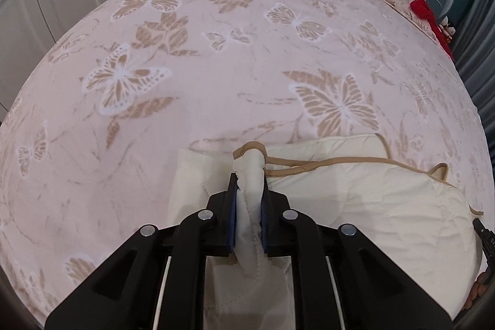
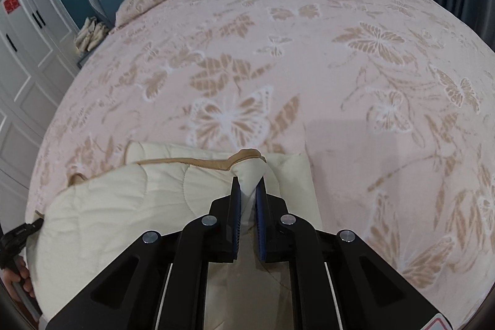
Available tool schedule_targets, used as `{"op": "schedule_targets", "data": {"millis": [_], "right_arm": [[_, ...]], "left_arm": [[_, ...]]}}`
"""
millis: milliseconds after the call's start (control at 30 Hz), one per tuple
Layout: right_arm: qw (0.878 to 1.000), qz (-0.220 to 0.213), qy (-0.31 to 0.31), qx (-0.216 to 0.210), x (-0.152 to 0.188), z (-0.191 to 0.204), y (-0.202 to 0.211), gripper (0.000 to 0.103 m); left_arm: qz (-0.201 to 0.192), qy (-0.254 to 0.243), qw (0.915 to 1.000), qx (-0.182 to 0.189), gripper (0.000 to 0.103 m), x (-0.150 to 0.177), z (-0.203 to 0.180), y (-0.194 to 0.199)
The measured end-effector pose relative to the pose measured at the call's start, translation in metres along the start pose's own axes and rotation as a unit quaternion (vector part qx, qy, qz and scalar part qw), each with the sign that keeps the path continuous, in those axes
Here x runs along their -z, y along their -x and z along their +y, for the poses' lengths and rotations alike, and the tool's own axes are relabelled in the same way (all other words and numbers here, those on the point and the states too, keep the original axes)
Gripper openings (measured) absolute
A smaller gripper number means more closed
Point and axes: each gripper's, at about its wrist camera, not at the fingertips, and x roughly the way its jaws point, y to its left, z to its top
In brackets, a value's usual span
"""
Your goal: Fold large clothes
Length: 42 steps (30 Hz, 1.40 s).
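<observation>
Both grippers are pinching right now. The left gripper (image 1: 249, 189) is clamping a bunched wad of fabric between its blue pads (image 1: 232, 221), jaws nearly together with only the fabric's thickness keeping them apart. The right gripper (image 2: 247, 190) is doing the same, a peaked fold wedged between its fingers (image 2: 235, 206), the gap slightly wider toward the base. Both are pointing forward and a bit downward. In the right view, the left gripper (image 2: 21, 234) is peeking in far left of the jaws, with fingers of the hand (image 2: 18, 274) wrapping it.
</observation>
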Motion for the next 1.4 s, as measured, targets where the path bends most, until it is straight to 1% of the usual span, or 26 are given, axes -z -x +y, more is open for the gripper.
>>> {"op": "schedule_targets", "data": {"millis": [200, 267, 467, 633, 700, 733, 767, 800, 833, 867, 900, 933, 967, 1000, 1033, 1067, 1100, 1133, 1167, 1200, 1233, 1300, 1400], "right_arm": [[1.000, -0.001, 0.007, 0.009, 0.012, -0.002, -0.017, 0.008], [1.000, -0.003, 0.008, 0.011, 0.014, -0.002, -0.020, 0.009], [1.000, -0.011, 0.020, 0.020, 0.018, 0.001, -0.026, 0.009], [1.000, -0.014, 0.011, 0.002, 0.017, -0.003, -0.026, 0.013], [1.000, -0.003, 0.009, -0.003, 0.012, -0.005, -0.022, 0.014], [1.000, 0.003, 0.004, 0.006, 0.005, -0.006, -0.012, 0.022], [1.000, 0.000, -0.002, 0.018, 0.000, -0.006, -0.002, 0.039], [0.999, -0.020, -0.012, 0.027, -0.005, -0.007, 0.015, 0.043], [0.999, -0.041, -0.017, 0.025, -0.008, -0.007, 0.033, 0.044], [0.998, -0.057, -0.018, 0.023, -0.011, -0.004, 0.047, 0.044], [0.997, -0.072, -0.014, 0.023, -0.015, 0.003, 0.062, 0.044], [0.997, -0.082, -0.007, 0.012, -0.018, 0.013, 0.071, 0.043], [0.997, -0.083, 0.005, -0.006, -0.021, 0.027, 0.077, 0.043], [0.997, -0.079, 0.016, -0.017, -0.022, 0.038, 0.079, 0.043], [0.996, -0.068, 0.040, -0.034, -0.021, 0.061, 0.078, 0.043], [0.995, -0.054, 0.067, -0.052, -0.018, 0.085, 0.074, 0.037], [0.992, -0.040, 0.092, -0.071, -0.012, 0.108, 0.066, 0.035], [0.990, -0.029, 0.114, -0.080, -0.007, 0.127, 0.058, 0.026], [0.987, -0.020, 0.134, -0.081, -0.001, 0.143, 0.049, 0.014], [0.986, -0.011, 0.149, -0.079, 0.004, 0.155, 0.040, 0.009], [0.985, -0.001, 0.152, -0.081, 0.006, 0.162, 0.031, 0.005], [0.985, 0.029, 0.142, -0.093, 0.009, 0.169, 0.008, 0.001], [0.985, 0.050, 0.143, -0.084, 0.014, 0.172, -0.015, 0.001]], "left_arm": [[-0.009, -0.010, 0.9999, -0.009, 0.016, 0.008, -0.002, -0.013], [-0.016, -0.019, 0.9996, -0.016, 0.017, 0.011, -0.005, -0.016], [-0.037, -0.025, 0.9987, -0.024, 0.018, 0.017, -0.007, -0.020], [-0.045, -0.026, 0.9983, -0.026, 0.020, 0.018, -0.008, -0.019], [-0.042, -0.019, 0.9986, -0.025, 0.026, 0.013, -0.004, -0.011], [-0.044, -0.010, 0.9985, -0.030, 0.038, 0.011, -0.001, -0.003], [-0.060, 0.005, 0.9970, -0.048, 0.057, 0.007, 0.005, 0.015], [-0.084, 0.014, 0.9947, -0.057, 0.062, 0.004, 0.009, 0.033], [-0.109, 0.018, 0.9923, -0.055, 0.064, 0.002, 0.012, 0.051], [-0.131, 0.016, 0.9900, -0.051, 0.064, -0.002, 0.011, 0.072], [-0.141, 0.011, 0.9888, -0.049, 0.064, -0.005, 0.008, 0.085], [-0.150, 0.004, 0.9879, -0.041, 0.064, -0.011, 0.000, 0.099], [-0.153, -0.003, 0.9880, -0.021, 0.064, -0.017, -0.011, 0.109], [-0.145, -0.013, 0.9894, 0.003, 0.064, -0.021, -0.026, 0.113], [-0.133, -0.023, 0.9905, 0.025, 0.064, -0.023, -0.039, 0.113], [-0.117, -0.038, 0.9911, 0.052, 0.064, -0.024, -0.056, 0.109], [-0.099, -0.053, 0.9910, 0.074, 0.064, -0.022, -0.077, 0.101], [-0.079, -0.075, 0.9907, 0.081, 0.061, -0.017, -0.100, 0.089], [-0.071, -0.089, 0.9904, 0.078, 0.054, -0.013, -0.111, 0.081], [-0.058, -0.106, 0.9901, 0.071, 0.053, -0.007, -0.128, 0.067], [-0.046, -0.113, 0.9902, 0.068, 0.051, -0.002, -0.138, 0.054], [-0.020, -0.111, 0.9916, 0.063, 0.047, 0.006, -0.150, 0.028], [0.005, -0.111, 0.9925, 0.051, 0.044, 0.022, -0.156, -0.002]]}}
